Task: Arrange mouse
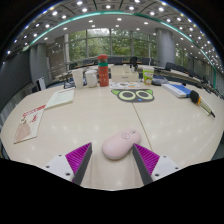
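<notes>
A pale pink computer mouse point(121, 144) lies on the beige table point(90, 115), between my two fingers near their tips, tilted with its scroll-wheel end toward the right. My gripper point(113, 153) is open. The purple pads point(79, 157) stand either side of the mouse, with a gap on the left side and the right pad close to it. The mouse rests on the table.
Beyond the mouse lie a white-and-green object with two rings point(135, 95), a stack of red and green containers point(103, 70), a cup point(148, 75), a book point(30, 123), papers point(60, 98), a blue item point(178, 89) and a black-handled tool point(203, 103).
</notes>
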Demonstrator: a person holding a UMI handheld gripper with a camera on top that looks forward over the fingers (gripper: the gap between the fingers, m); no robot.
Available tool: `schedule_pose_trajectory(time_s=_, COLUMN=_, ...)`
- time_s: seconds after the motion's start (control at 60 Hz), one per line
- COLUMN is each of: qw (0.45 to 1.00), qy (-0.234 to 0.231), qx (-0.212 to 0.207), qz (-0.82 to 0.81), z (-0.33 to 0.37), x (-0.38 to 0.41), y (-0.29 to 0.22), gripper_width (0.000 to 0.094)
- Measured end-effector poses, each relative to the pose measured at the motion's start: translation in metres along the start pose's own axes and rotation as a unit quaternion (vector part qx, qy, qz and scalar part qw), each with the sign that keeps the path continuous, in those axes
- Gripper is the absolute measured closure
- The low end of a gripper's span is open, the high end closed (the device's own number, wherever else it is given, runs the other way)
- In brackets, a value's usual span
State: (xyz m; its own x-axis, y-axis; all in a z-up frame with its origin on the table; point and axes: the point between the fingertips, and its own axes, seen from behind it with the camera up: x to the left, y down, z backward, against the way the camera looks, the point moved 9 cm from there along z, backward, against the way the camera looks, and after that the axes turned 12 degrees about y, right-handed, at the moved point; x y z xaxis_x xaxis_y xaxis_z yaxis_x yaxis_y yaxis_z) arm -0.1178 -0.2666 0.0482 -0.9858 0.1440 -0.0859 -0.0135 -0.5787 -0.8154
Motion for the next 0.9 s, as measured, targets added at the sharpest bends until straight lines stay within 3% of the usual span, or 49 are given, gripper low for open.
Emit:
schedule_pose_trajectory(time_s=0.233, qw=1.000, qy=0.001, qx=0.000, qz=0.025, z=-0.034, x=0.020, y=-0.021, gripper_width=0.0139)
schedule_pose_trajectory(time_s=0.367, qw=0.999, qy=0.005, qx=0.004, qz=0.038, z=-0.048, x=0.028, y=-0.030, gripper_width=0.0242)
schedule_pose_trajectory(time_s=0.467, qw=0.999, qy=0.005, qx=0.005, qz=0.039, z=-0.054, x=0.032, y=-0.034, gripper_width=0.0438)
schedule_pose_trajectory(time_s=0.717, qw=0.998, qy=-0.011, qx=0.026, qz=0.052, z=-0.059, x=0.028, y=-0.040, gripper_width=0.0603)
schedule_pose_trajectory(time_s=0.9, qw=0.998, qy=-0.024, qx=0.023, qz=0.051, z=-0.052, x=0.022, y=-0.069, gripper_width=0.0615)
